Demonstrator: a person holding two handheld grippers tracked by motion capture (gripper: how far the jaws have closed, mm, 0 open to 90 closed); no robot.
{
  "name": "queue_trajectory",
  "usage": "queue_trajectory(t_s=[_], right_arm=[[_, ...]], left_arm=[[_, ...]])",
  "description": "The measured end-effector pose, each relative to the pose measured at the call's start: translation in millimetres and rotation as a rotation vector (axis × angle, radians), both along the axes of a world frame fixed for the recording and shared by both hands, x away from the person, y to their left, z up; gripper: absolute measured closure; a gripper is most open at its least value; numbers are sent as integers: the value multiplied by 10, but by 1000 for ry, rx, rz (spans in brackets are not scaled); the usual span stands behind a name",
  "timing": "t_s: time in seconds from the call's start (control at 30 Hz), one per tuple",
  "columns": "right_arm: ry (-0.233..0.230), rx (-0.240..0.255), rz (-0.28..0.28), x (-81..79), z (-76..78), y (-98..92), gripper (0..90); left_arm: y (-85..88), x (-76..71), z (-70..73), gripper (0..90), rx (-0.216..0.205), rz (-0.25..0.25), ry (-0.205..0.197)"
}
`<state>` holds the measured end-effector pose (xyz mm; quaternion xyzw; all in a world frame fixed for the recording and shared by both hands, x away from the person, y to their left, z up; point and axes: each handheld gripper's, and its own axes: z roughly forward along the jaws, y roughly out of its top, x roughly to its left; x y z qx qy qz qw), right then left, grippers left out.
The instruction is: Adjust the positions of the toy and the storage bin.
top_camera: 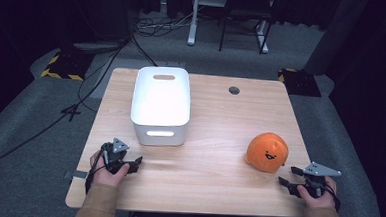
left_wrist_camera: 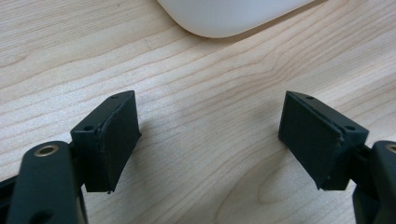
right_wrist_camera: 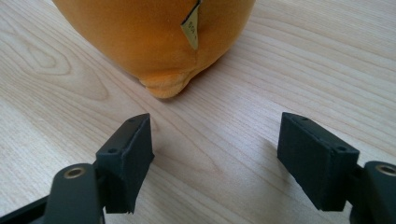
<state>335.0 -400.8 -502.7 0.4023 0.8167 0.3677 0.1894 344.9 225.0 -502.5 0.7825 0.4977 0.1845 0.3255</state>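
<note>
Orange plush toy (top_camera: pixel 266 152) lies on the worktop (top_camera: pixel 214 139) just beyond the right gripper (right_wrist_camera: pixel 215 158), whose jaws stand wide and empty. Left gripper (left_wrist_camera: pixel 210 140) also waits wide open, near the white bin (top_camera: pixel 160 104). Nothing is picked yet; grasping and probably placing into the bin remain.

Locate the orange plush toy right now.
In the high view the orange plush toy sits on the table's right side, just ahead of the open right gripper and well right of the white bin.
</note>
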Motion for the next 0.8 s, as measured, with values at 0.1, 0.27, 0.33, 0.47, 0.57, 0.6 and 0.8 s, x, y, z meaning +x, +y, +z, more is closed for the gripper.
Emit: queue_trajectory(t_s=[0.1, 0.27, 0.33, 0.47, 0.57, 0.6, 0.8], right_arm=[[0, 0, 0, 0, 0, 0, 268], [0, 1, 0, 0, 0, 0, 269], [-1, 0, 1, 1, 0, -1, 269], [0, 0, 0, 1, 0, 0, 268], [0, 1, 0, 1, 0, 0, 269], [0, 1, 0, 0, 0, 0, 268], [0, 1, 0, 0, 0, 0, 269]], left_arm=[[-1, 0, 0, 206, 0, 1, 0], [0, 0, 1, 206, 1, 2, 0], [-3, -2, 1, 205, 2, 6, -1], [-1, -6, 17, 205, 11, 18, 6], [11, -20, 87, 209, 1, 21, -2], [16, -25, 120, 210, -2, 18, -2], [51, -59, 306, 214, -13, 1, -1]])
